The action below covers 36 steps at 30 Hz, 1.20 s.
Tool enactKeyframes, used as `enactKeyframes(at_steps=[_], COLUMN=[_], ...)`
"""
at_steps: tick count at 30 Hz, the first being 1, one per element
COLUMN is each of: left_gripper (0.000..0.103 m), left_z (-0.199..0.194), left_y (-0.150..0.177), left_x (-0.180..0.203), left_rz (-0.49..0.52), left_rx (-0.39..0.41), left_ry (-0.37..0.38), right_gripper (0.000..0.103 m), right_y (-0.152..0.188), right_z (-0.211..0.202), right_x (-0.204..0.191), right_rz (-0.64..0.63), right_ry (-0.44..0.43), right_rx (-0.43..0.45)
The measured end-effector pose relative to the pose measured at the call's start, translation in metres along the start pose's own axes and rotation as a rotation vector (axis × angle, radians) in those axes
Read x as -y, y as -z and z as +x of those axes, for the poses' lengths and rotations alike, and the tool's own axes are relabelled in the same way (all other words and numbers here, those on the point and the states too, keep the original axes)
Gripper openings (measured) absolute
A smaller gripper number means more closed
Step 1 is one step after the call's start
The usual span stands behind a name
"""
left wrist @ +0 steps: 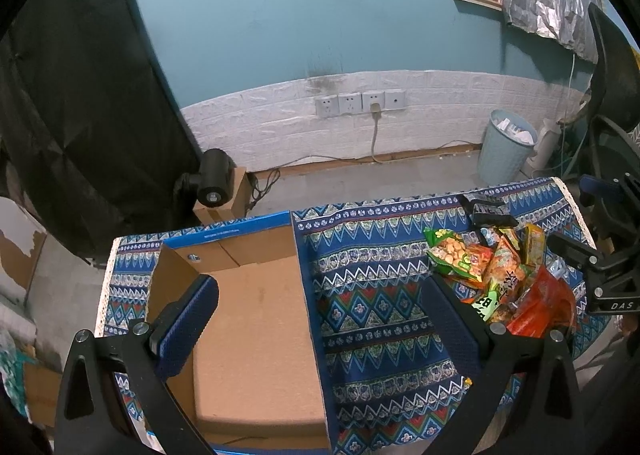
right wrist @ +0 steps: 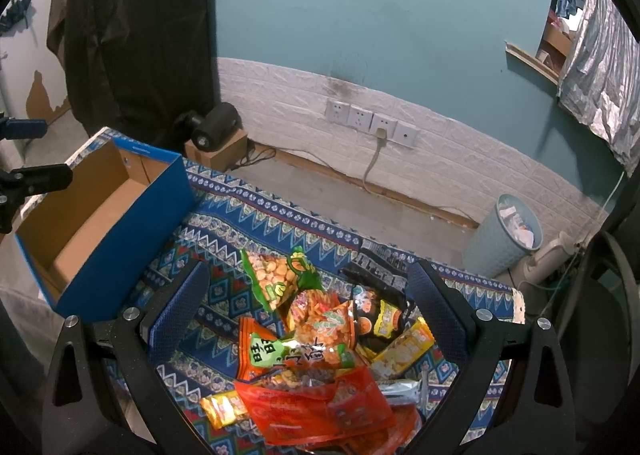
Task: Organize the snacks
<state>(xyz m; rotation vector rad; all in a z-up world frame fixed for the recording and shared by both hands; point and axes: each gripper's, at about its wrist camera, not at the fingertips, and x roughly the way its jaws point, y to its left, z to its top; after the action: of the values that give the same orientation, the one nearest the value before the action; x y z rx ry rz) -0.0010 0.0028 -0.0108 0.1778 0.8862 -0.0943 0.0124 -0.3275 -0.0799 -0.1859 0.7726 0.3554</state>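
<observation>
An empty cardboard box (left wrist: 256, 327) with blue outer walls stands open on the left of the patterned tablecloth (left wrist: 372, 295); it also shows in the right wrist view (right wrist: 132, 231). A pile of snack packets (right wrist: 320, 335) lies to its right, with a green biscuit bag (right wrist: 280, 279), a black packet (right wrist: 376, 303) and a red bag (right wrist: 320, 407). The pile also shows in the left wrist view (left wrist: 500, 275). My left gripper (left wrist: 320, 295) is open and empty above the box's right wall. My right gripper (right wrist: 308, 291) is open and empty, hovering over the pile.
A pale blue waste bin (right wrist: 504, 239) stands on the floor behind the table's right end. A black lamp on a small cardboard box (right wrist: 216, 135) and a dark fabric panel (right wrist: 140, 35) stand at the back left. Wall sockets with a cable (right wrist: 372, 123) are behind.
</observation>
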Motion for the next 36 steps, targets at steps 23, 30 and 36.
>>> enactKeyframes(at_steps=[23, 30, 36], left_gripper=[0.102, 0.102, 0.102], left_z=[0.0030, 0.0024, 0.0024], left_y=[-0.0007, 0.0003, 0.0004], left_x=[0.0017, 0.0037, 0.0040], left_rz=[0.008, 0.010, 0.010], left_rx=[-0.006, -0.008, -0.010], left_ry=[-0.002, -0.002, -0.002], right_gripper=[0.098, 0.098, 0.098], right_y=[-0.0008, -0.0003, 0.0001], right_z=[0.0011, 0.0009, 0.0012], right_x=[0.0019, 0.0019, 0.0021], right_rz=[-0.002, -0.001, -0.003], right_ry=[-0.001, 0.000, 0.000], right_rx=[-0.018, -0.016, -0.018])
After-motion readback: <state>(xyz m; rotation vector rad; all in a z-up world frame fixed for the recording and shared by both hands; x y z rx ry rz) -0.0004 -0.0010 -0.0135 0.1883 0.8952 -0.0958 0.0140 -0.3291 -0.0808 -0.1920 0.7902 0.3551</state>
